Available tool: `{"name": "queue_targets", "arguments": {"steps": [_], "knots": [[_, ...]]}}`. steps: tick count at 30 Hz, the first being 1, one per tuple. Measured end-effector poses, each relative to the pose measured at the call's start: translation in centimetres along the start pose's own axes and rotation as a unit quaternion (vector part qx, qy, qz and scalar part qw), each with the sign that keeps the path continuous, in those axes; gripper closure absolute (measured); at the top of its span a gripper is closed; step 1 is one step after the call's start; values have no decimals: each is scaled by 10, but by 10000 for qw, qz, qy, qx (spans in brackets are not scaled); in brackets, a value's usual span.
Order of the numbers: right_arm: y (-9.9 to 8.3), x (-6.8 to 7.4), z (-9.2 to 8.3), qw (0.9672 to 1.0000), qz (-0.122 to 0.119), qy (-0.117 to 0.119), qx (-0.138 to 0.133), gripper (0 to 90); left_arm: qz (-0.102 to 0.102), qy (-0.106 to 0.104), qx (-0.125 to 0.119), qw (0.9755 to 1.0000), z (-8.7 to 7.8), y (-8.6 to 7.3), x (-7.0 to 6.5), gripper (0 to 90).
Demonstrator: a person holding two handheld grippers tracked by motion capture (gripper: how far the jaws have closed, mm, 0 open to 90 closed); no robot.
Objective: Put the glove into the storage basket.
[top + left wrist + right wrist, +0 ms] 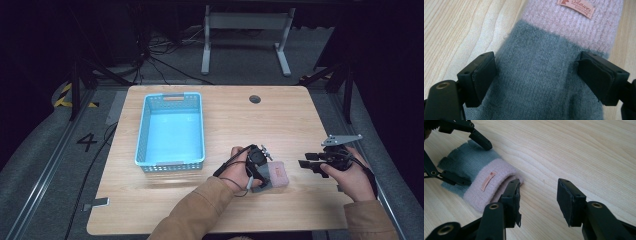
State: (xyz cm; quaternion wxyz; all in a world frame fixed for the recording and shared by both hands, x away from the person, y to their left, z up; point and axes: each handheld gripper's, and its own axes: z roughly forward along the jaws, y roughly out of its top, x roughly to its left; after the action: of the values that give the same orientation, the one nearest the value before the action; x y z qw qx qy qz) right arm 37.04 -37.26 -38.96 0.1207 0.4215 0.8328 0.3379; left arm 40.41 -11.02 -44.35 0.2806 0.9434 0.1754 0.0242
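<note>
Your left claw (536, 75) sits w/ jaws apart, straddling the grey end of the glove (541, 82); the pads flank the knit but aren't pinching it. Your right claw (539, 202) is spread too, nothing between its pads, just beside the pink cuff.

The glove lies flat on the table (225, 120), near the front edge, btwn your hands. It's likely soft, light, floppy knit and will sag and bunch, not slip. Best grab is prob. the thick pink cuff, or pinch deep across the grey part.

Count: one glove, one blue basket (171, 129) to its left, well apart.
</note>
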Motion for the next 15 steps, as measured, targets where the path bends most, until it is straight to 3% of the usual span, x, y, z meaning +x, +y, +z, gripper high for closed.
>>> {"name": "queue_targets", "arguments": {"steps": [5, 9, 15], "knots": [[0, 0, -1, 10000, 16, -2, -18, 538, 80, 157, 38, 9998, 1, 0, -5, 165], [1, 1, 0, 10000, 13, -32, -8, 538, 13, 160, 28, 9999, 1, -1, -6, 180], [1, 1, 1, 10000, 7, -26, -18, 538, 27, 164, 33, 9999, -1, 0, -10, 295]]}}
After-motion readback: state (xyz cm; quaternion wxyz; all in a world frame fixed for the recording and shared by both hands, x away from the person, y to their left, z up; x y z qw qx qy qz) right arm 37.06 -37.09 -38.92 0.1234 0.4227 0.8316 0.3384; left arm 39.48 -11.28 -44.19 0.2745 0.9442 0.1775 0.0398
